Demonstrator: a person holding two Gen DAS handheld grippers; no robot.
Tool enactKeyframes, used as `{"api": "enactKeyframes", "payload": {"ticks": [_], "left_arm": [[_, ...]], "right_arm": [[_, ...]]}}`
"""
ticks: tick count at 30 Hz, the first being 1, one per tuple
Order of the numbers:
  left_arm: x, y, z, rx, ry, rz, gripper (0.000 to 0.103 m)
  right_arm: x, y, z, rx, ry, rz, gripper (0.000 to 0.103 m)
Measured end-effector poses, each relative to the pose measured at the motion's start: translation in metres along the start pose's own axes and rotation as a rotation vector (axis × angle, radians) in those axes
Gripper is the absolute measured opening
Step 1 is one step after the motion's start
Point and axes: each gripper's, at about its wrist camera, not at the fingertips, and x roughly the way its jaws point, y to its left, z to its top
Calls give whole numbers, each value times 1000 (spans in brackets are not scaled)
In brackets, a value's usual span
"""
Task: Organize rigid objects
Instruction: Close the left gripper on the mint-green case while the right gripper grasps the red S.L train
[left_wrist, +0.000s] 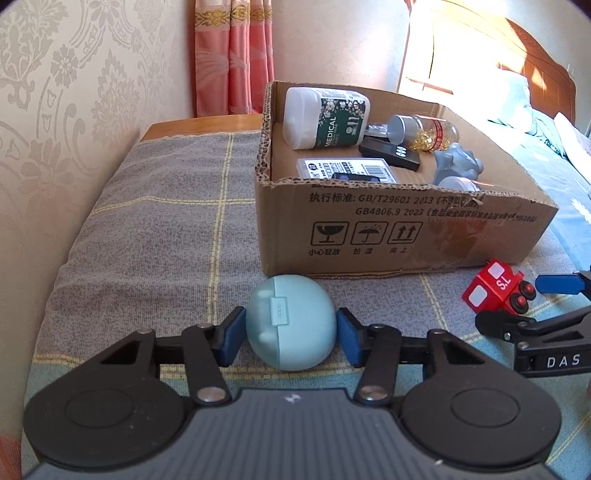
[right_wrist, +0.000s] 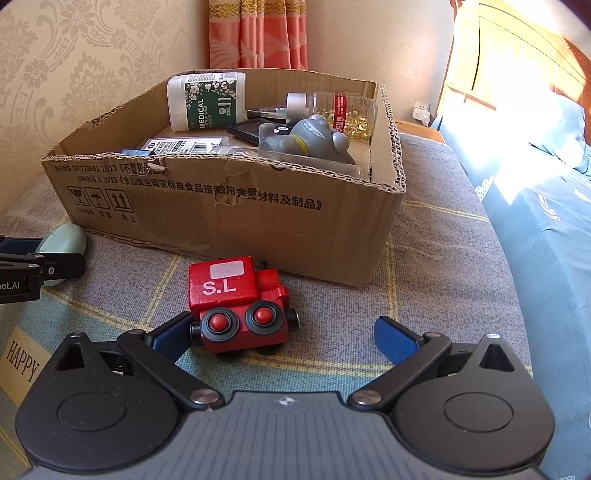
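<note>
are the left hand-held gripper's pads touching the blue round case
Touching. The left wrist view shows the left hand-held gripper with both blue pads pressed against the sides of the blue round case.

A grey blanket with yellow check lines (left_wrist: 155, 206) covers the surface. On it stands an open cardboard box (left_wrist: 388, 232). Just in front of the box's left corner lies a pale blue round case (left_wrist: 291, 325). A red toy train (right_wrist: 236, 302) lies near the box's front wall, well apart from the case.
</note>
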Motion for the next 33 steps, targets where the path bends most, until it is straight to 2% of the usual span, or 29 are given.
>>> {"api": "enactKeyframes", "payload": {"ticks": [6,10,15,21,30,33], "left_arm": [[-2,-4,-3,19,-10,6,52],[-3,-4,-3,15,-12,4,52],[-3,-4,-3,15,-16,7,53],[1,-8,-3,24,-30,27,60],[2,-9,-4,17,-32,32,61],[2,-9,-4,17,-32,32,61]], "right_arm": [[-2,-1,-5,-32,-32,25,103],[-2,7,-3,-123,-24,107,103],[1,20,-1,-190,-38,165,103],[3,22,1,-201,-46,178,103],[5,20,2,-222,-48,195,103],[4,21,4,-238,-48,214,97]]}}
